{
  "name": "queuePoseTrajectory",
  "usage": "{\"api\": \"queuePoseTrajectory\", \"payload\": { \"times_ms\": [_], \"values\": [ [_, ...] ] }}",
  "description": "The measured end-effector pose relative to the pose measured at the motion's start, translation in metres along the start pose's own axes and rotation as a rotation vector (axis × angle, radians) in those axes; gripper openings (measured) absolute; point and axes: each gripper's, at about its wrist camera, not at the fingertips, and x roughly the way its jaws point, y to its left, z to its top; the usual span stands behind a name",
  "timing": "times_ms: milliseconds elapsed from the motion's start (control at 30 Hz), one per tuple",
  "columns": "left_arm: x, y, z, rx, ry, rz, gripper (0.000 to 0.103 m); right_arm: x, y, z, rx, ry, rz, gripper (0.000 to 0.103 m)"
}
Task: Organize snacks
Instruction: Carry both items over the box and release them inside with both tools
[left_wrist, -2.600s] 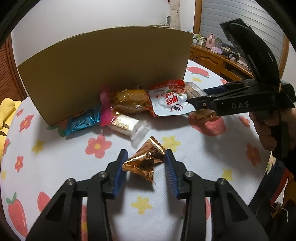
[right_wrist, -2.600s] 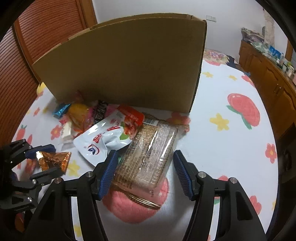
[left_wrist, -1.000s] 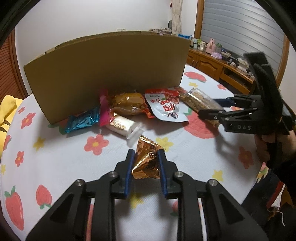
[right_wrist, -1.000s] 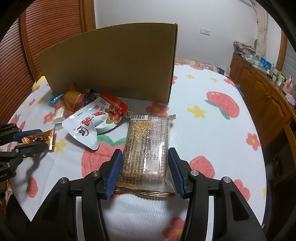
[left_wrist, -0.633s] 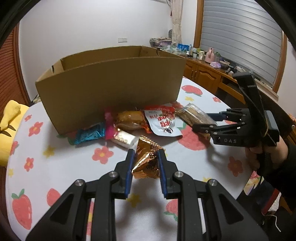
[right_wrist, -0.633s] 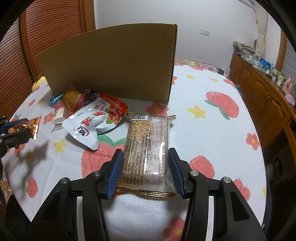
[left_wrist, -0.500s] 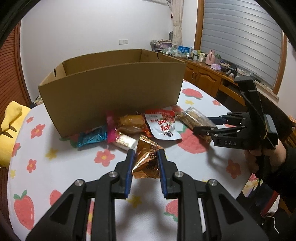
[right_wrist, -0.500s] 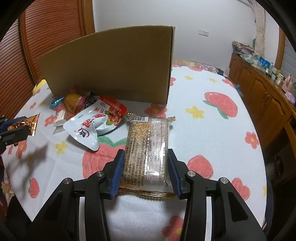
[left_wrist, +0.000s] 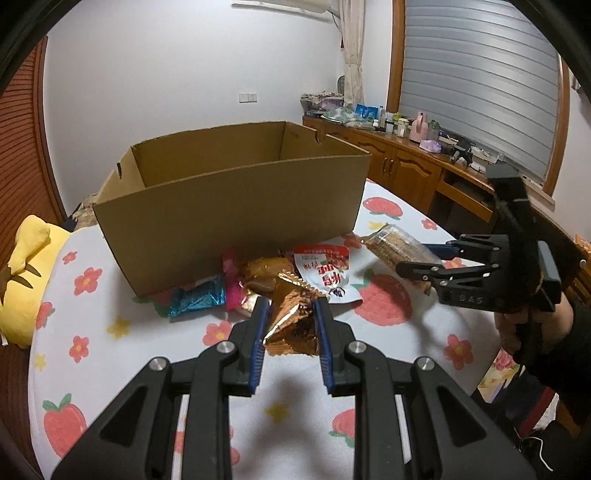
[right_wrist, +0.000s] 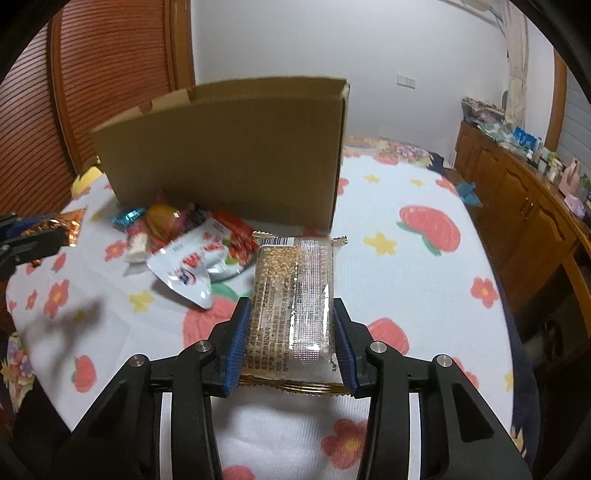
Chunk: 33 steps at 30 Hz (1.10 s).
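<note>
- My right hand-held gripper (right_wrist: 291, 341) has just been closing, and its blue pads now press both long sides of the clear-wrapped grain bar (right_wrist: 293, 299).
- Past it, a white and red pouch (right_wrist: 201, 264) lies on the flowered surface (right_wrist: 406, 280), with small wrapped snacks (right_wrist: 155, 221) heaped behind.
- The open cardboard box (right_wrist: 229, 147) stands just behind that heap.
- At the far left edge, my left hand-held gripper (right_wrist: 27, 236) grips a copper foil packet (right_wrist: 68, 225), up off the surface.

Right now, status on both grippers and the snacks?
Left gripper shut on copper foil pack. Right gripper shut on clear cereal bar pack. Cardboard box open ahead, path clear.
</note>
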Motion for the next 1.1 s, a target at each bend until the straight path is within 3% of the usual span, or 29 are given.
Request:
{"api": "queuePoseTrajectory", "payload": {
  "times_ms": [300, 567, 833, 1100],
  "values": [
    [-0.01, 0.007, 0.014, -0.001, -0.033, 0.013, 0.022, -0.031, 0.012, 0.025, -0.026, -0.08, 0.029, 0.042],
    [-0.015, 0.023, 0.047, 0.0, -0.075, 0.031, 0.022, -0.048, 0.029, 0.059, -0.066, -0.149, 0.064, 0.042],
    [-0.005, 0.05, 0.09, -0.004, -0.1, 0.062, 0.022, -0.044, 0.035, 0.102, -0.091, -0.198, 0.09, 0.042],
    [0.029, 0.073, 0.118, -0.007, -0.075, 0.089, 0.022, -0.022, 0.038, 0.137, -0.118, -0.203, 0.104, 0.042]
  ]
}}
